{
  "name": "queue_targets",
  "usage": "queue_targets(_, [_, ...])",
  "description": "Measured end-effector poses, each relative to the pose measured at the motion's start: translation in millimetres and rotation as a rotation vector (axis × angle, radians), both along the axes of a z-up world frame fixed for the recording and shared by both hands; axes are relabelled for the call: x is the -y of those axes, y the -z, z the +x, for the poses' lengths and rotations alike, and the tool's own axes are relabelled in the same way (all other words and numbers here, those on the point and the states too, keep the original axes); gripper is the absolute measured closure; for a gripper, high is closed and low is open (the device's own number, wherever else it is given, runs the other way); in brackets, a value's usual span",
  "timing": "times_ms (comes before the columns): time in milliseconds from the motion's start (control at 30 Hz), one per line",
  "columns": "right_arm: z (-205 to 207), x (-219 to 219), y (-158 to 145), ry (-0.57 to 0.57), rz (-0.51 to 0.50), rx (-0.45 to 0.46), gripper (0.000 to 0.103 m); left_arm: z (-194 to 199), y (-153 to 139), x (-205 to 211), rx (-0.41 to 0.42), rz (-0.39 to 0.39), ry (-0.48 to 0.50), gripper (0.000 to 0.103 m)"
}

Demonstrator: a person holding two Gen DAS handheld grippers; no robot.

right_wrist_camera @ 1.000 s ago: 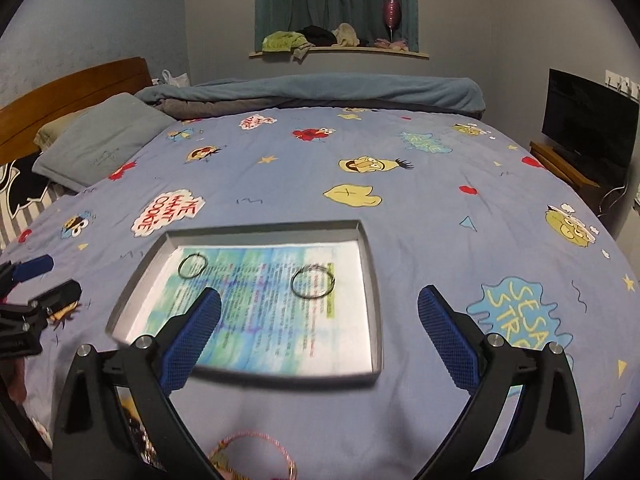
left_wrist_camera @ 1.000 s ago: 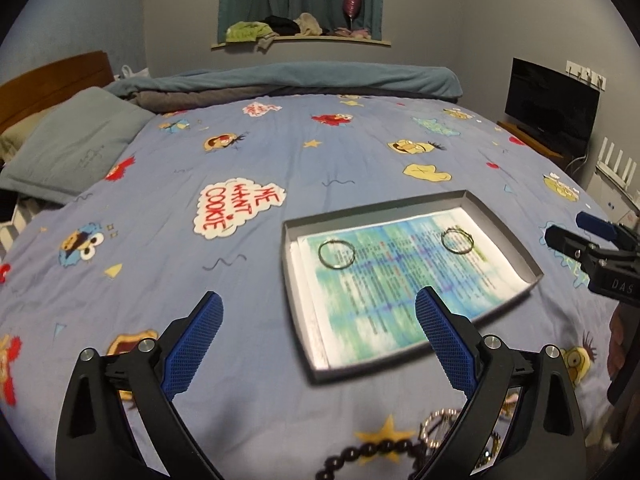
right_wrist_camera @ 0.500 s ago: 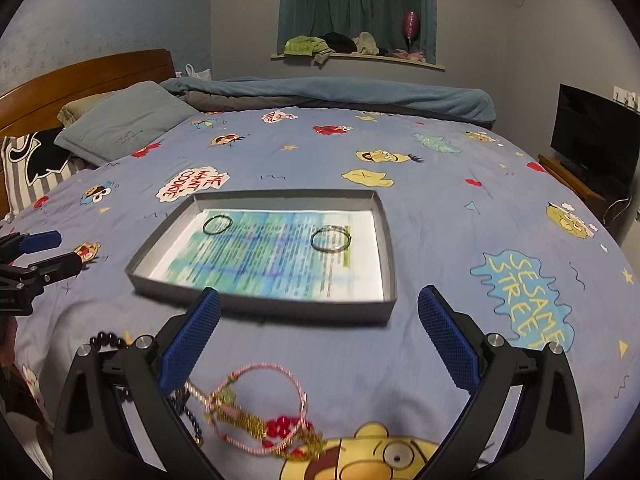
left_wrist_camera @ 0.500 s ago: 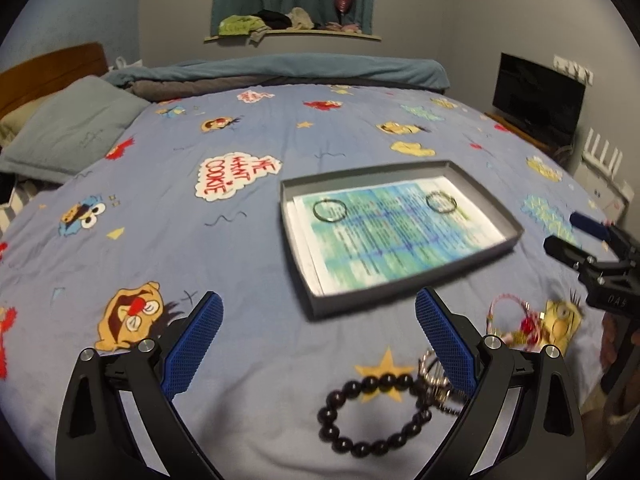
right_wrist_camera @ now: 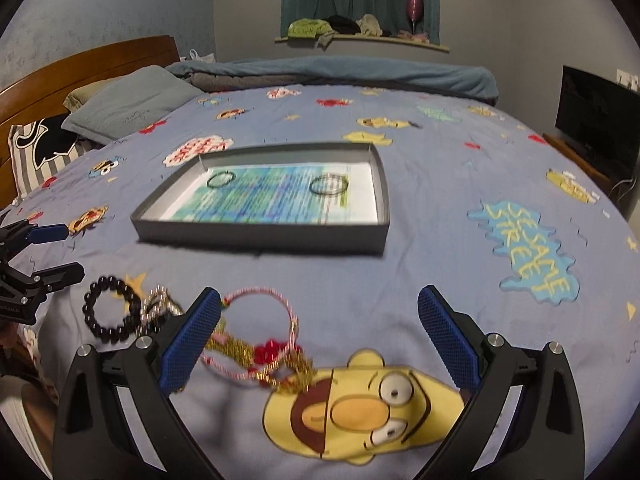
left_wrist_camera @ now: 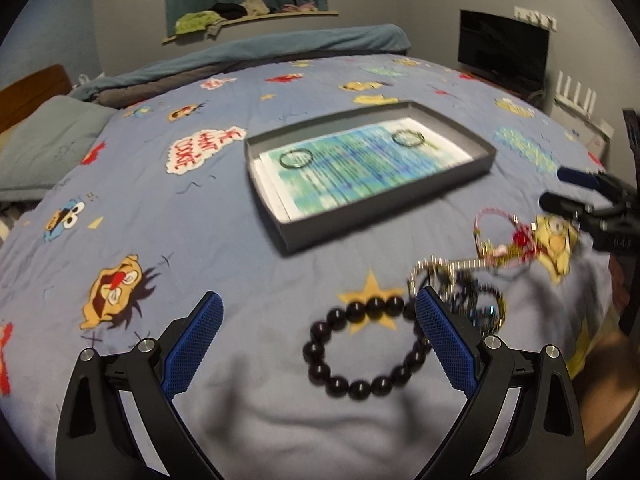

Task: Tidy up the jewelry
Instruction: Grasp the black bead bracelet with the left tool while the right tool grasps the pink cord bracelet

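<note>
1. At the bottom of each wrist frame, the left claw (left_wrist_camera: 318, 338) and right claw (right_wrist_camera: 318, 338) are hanging released over the bed (left_wrist_camera: 168, 220), both empty.
2. Both claws have been pulling back and down from the tray (left_wrist_camera: 384, 212) over the last second, so the loose jewelry that was mostly out of frame is now lying in front of them.
3. This is reading as the turn from dropping off to fetching: two rings are already sitting on the printed sheet (left_wrist_camera: 360, 168) in the tray, a dark ring (left_wrist_camera: 296, 157) at upper centre and a second ring (left_wrist_camera: 408, 137) to its right.
4. The bead bracelet (left_wrist_camera: 366, 346) is lying in the lower middle of the left frame, between the left claw's fingers and partly behind the right-hand one.
5. A tangled chain (left_wrist_camera: 456, 284) is lying just right of it, seemingly touching it, though blur is hiding the contact.
6. The pink bangle (right_wrist_camera: 256, 332) with gold and red trim is lying at lower left of the right frame, partly behind that claw's left finger.
7. The pile is the likely snag: lifting one piece may be dragging its neighbour.
8. A pillow (right_wrist_camera: 132, 100), a blanket (right_wrist_camera: 340, 70) and a TV (right_wrist_camera: 600, 108) are staying well apart at the upper edges.
</note>
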State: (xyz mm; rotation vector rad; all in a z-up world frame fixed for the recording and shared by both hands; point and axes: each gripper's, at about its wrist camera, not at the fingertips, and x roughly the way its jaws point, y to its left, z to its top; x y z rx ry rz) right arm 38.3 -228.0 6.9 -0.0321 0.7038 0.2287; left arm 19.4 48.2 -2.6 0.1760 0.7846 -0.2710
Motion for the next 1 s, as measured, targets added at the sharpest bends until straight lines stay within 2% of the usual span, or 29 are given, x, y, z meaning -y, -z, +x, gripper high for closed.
queue_targets(167, [-4, 6, 5, -0.011, 0.009, -0.015, 0.006, -7, 9, -3, -0.029, -0.028, 0.031, 0.007])
queue_targets(533, [0, -2, 22, -0.066, -0.044, -0.053, 0.007, 5, 29, 7, -0.072, -0.009, 0.056, 0.007])
queue_targets(733, [7, -2, 28, -0.064, -0.029, -0.075, 0.020, 10, 35, 2, -0.094, -0.008, 0.044, 0.008])
queue_targets(900, [12, -7, 34, -0.074, -0.049, -0.094, 0.037, 14, 38, -3, -0.111, -0.020, 0.039, 0.010])
queue_targets(1000, [14, -8, 36, -0.069, -0.047, -0.100, 0.047, 16, 42, -3, -0.130, -0.019, 0.042, 0.025])
